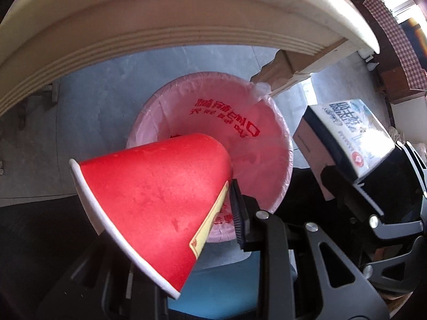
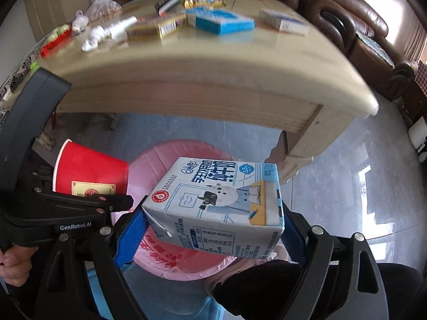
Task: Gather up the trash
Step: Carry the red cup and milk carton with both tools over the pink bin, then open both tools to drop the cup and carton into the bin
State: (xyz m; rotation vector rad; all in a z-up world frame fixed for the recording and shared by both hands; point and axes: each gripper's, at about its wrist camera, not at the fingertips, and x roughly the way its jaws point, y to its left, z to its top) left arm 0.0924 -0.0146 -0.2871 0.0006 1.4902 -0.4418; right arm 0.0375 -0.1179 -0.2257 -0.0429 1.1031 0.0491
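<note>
The left gripper (image 1: 186, 213) is nearly closed and pinches the red paper cup (image 1: 154, 208) by its thin wall, so the cup hangs on its side right above the bin (image 1: 277, 138). The cup looks light and soft, and a hard squeeze would likely crush it, so a gentle hold near the stiff white rim seems best. The right gripper (image 2: 213, 226) stands wide, with its blue pads pressed on both ends of the milk carton (image 2: 213, 208), also above the bin. The carton looks stiffer, with flat sides that are easy to hold, though its smooth skin may be a bit slippery. I cannot tell if any milk is left inside. The bin is lined with a thin pink bag that has red writing on it, and it sits on a shiny grey floor (image 2: 347, 186) just beside the leg of a pale wooden table (image 2: 240, 74). More boxes and wrappers lie on the table top. A brown sofa (image 2: 360, 26) stands behind it.
</note>
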